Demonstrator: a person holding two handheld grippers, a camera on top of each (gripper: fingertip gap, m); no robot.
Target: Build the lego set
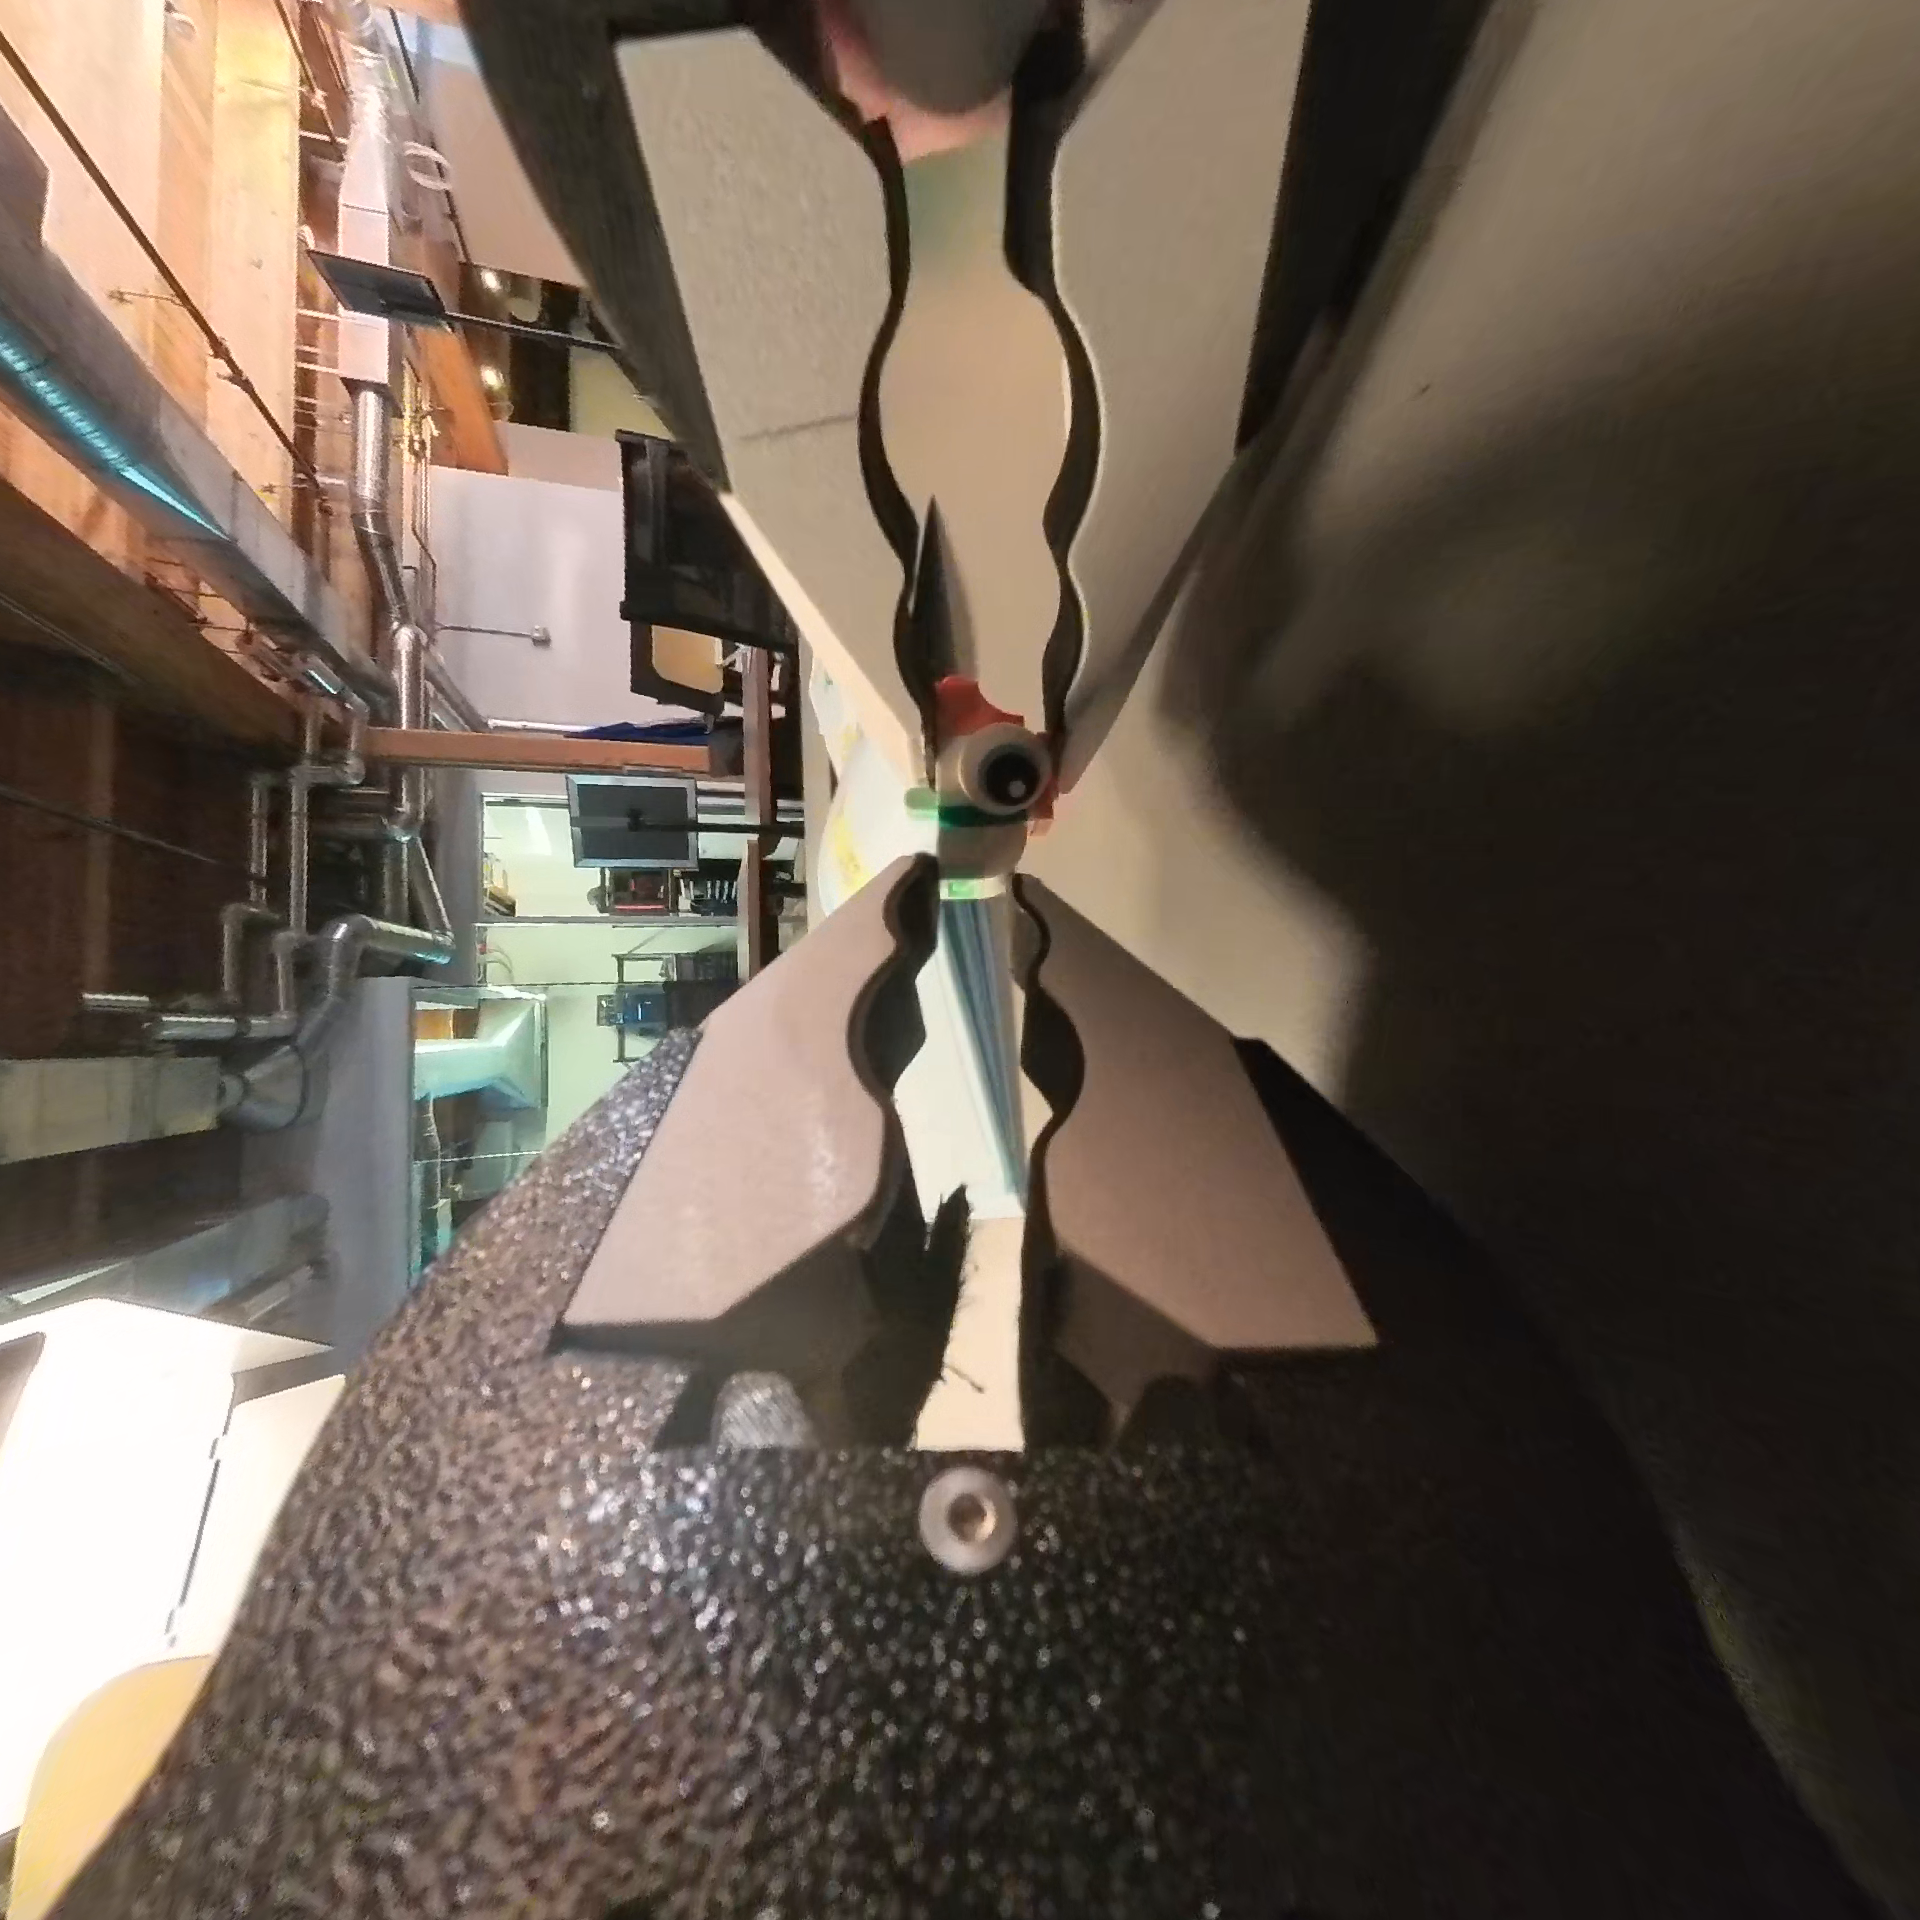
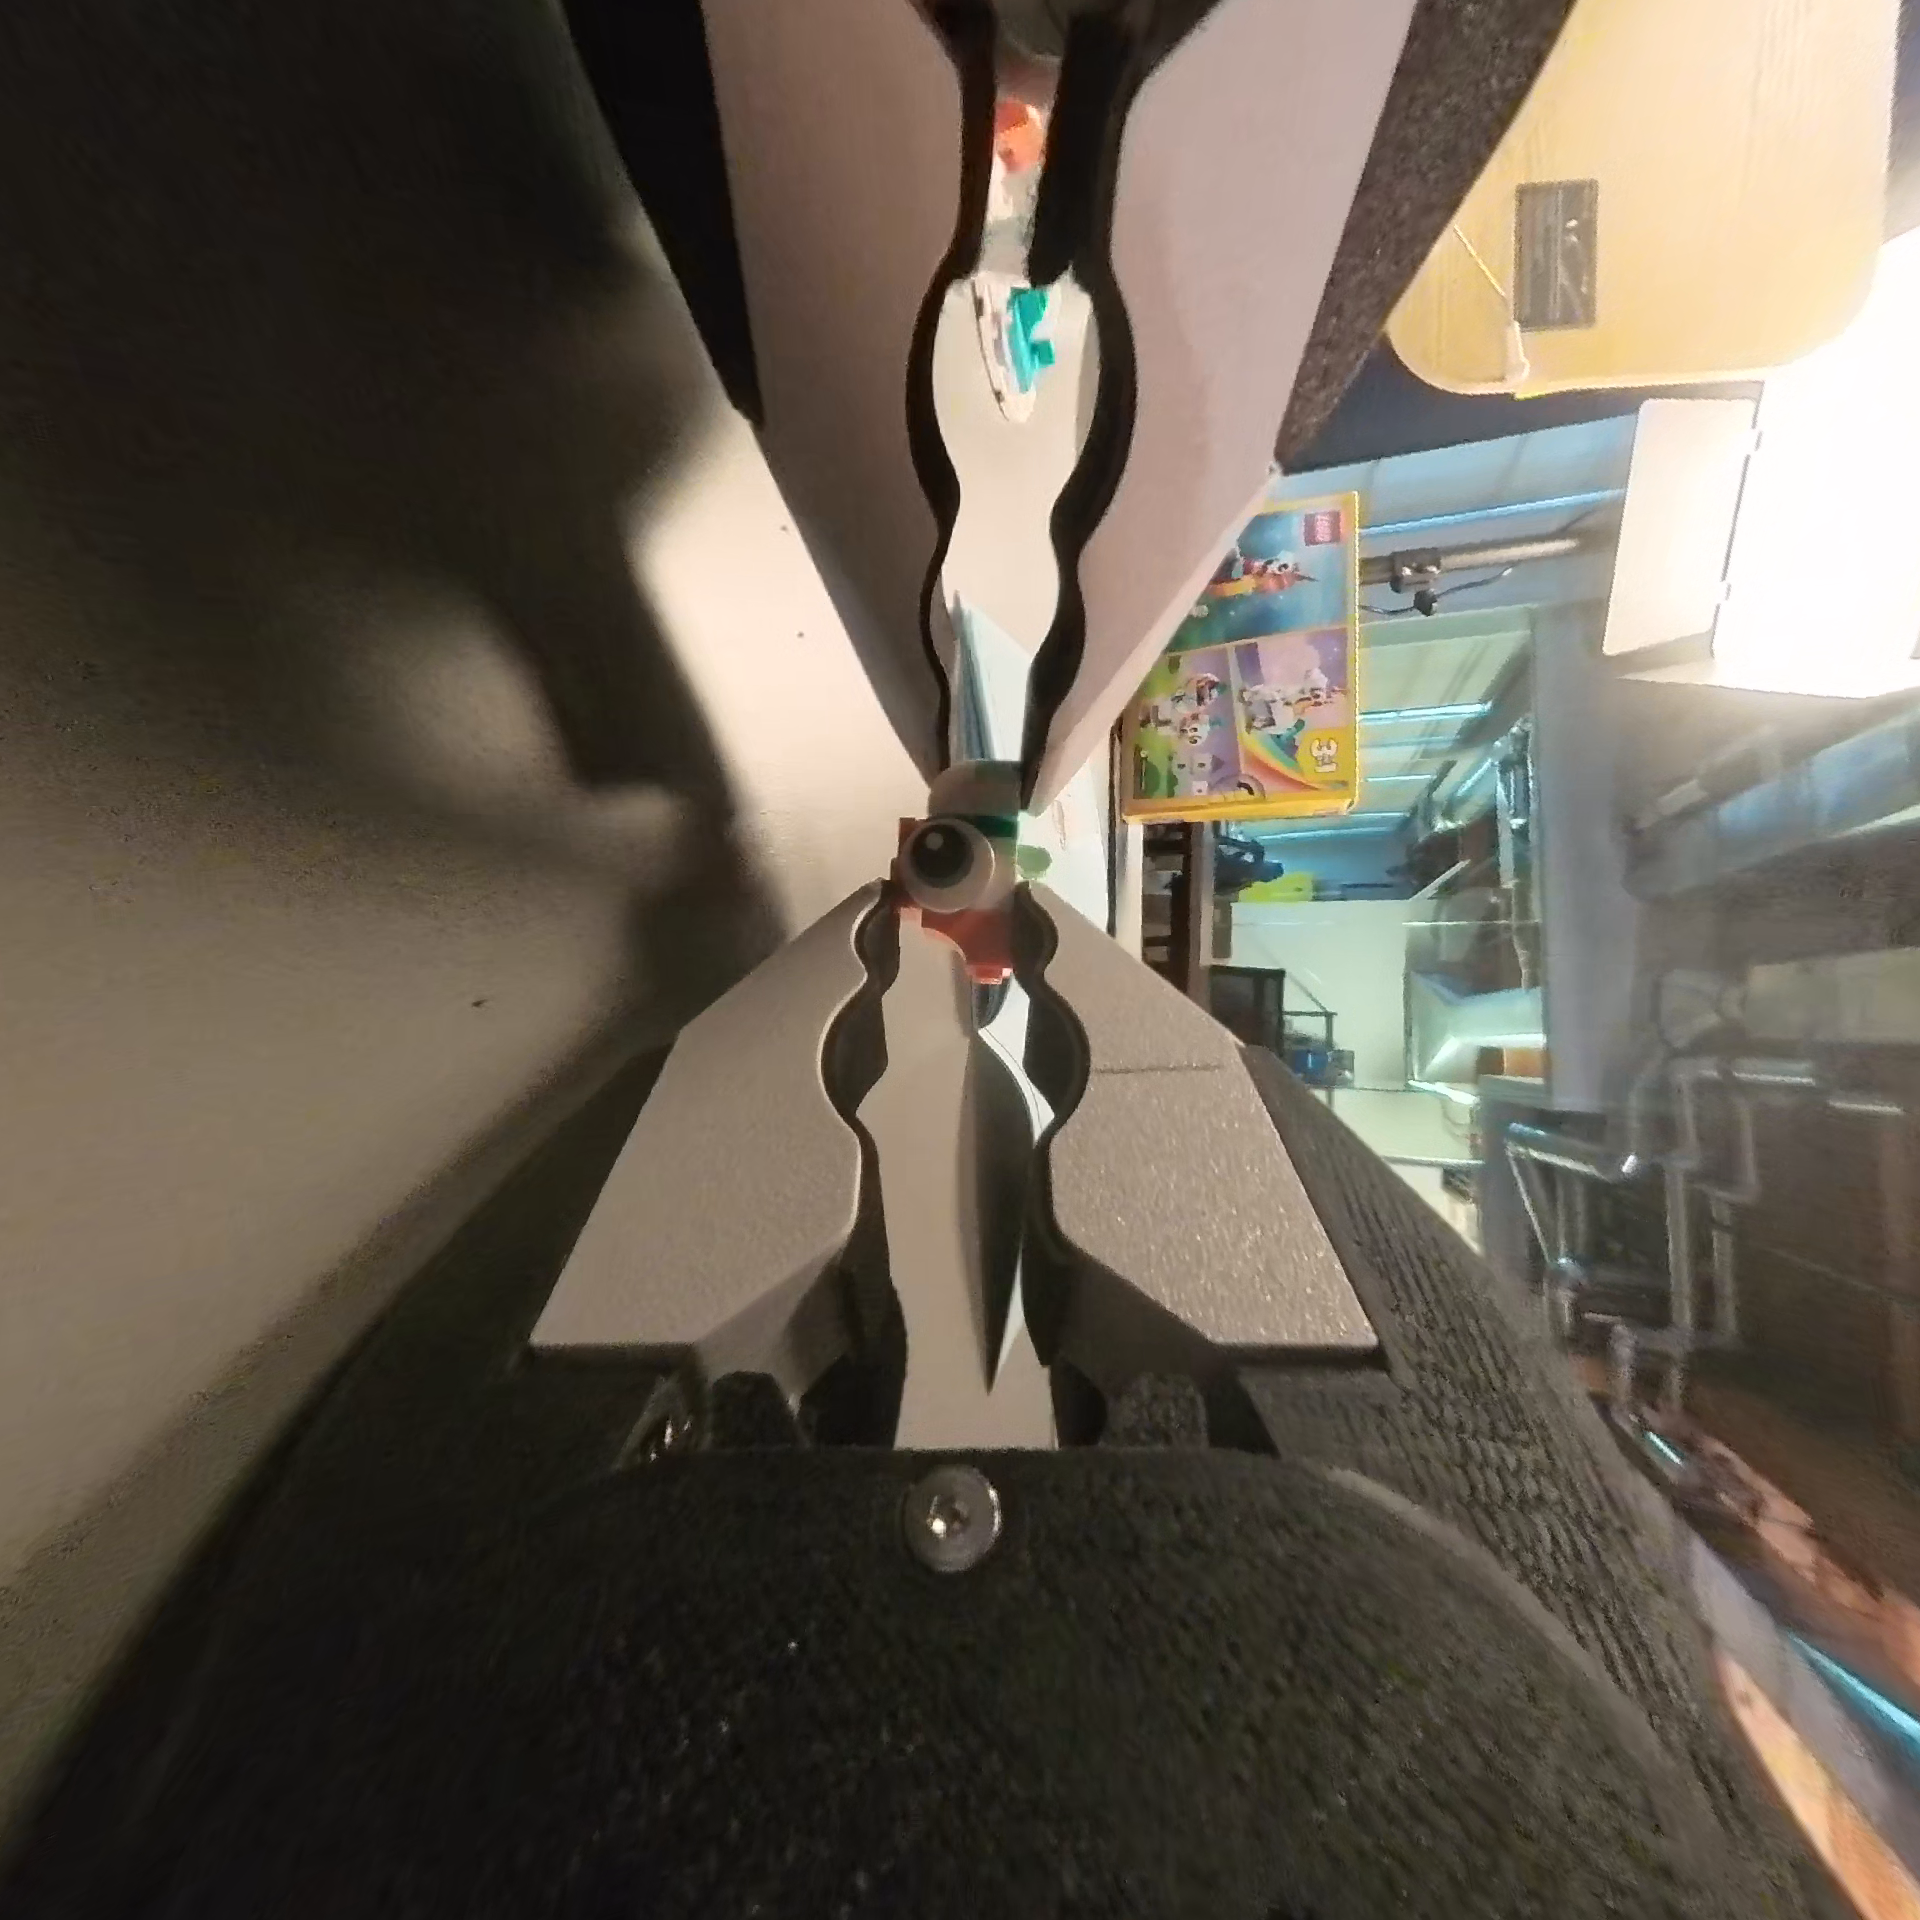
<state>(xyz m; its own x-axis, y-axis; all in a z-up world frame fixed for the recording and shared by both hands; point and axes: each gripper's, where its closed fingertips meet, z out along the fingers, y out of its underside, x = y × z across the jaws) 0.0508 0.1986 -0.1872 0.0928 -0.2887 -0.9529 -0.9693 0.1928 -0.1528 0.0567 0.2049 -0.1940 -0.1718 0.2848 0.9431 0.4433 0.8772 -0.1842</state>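
Note:
A small lego assembly [image 1: 987,790] with a round eye, a red part, a white part and a green bit hangs between both grippers, above the white table [image 1: 1403,623]. My left gripper [image 1: 968,881] is shut on its white and green end. My right gripper [image 1: 992,727] comes in from the opposite side, tip to tip, shut on the red end. In the right wrist view the assembly [image 2: 951,862] sits at my right gripper [image 2: 961,904], which clamps the red part, while the left gripper [image 2: 987,779] clamps the white part.
A lego box [image 2: 1247,665] with a yellow border stands at the back of the table [image 2: 312,935]. Loose teal [image 2: 301,332] and orange [image 2: 1013,135] pieces lie beyond the left gripper's fingers. Shelves, pipes and screens fill the room behind. The tips of both grippers are at nearly the same place.

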